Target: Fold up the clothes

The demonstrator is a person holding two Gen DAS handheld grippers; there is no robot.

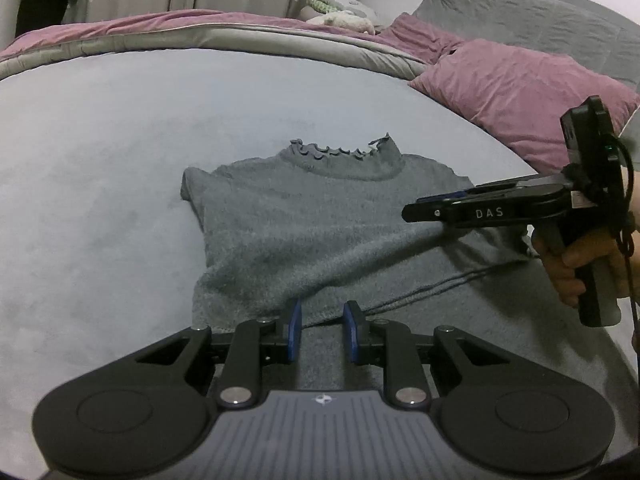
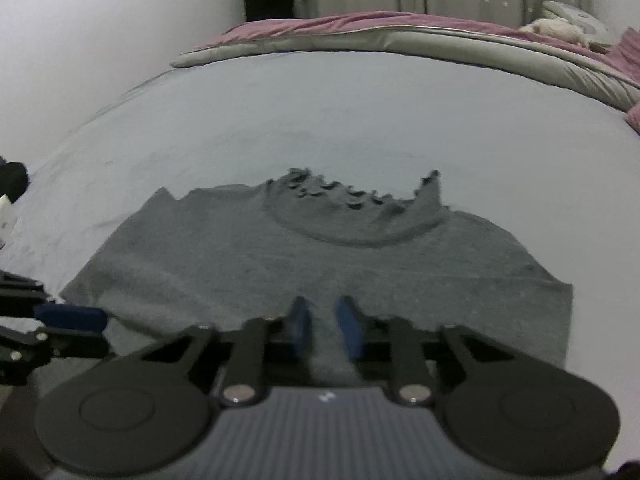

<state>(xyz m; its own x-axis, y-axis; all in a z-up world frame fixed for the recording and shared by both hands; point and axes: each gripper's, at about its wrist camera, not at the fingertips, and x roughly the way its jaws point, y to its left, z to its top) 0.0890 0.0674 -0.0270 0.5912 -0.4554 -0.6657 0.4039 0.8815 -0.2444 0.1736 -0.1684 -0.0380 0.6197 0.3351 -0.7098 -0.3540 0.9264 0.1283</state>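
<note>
Left wrist view: grey top [image 1: 304,232] is lying flat on the bed [image 1: 120,160], left tongs [image 1: 322,330] sitting half open over its hem, gripping nothing. Right wrist view: right tongs [image 2: 322,330] hovering slightly open above the top [image 2: 320,264], empty too.

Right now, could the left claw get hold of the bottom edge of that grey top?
Probably yes: the left claw is open, right at the grey top's hem, with nothing between them.
</note>
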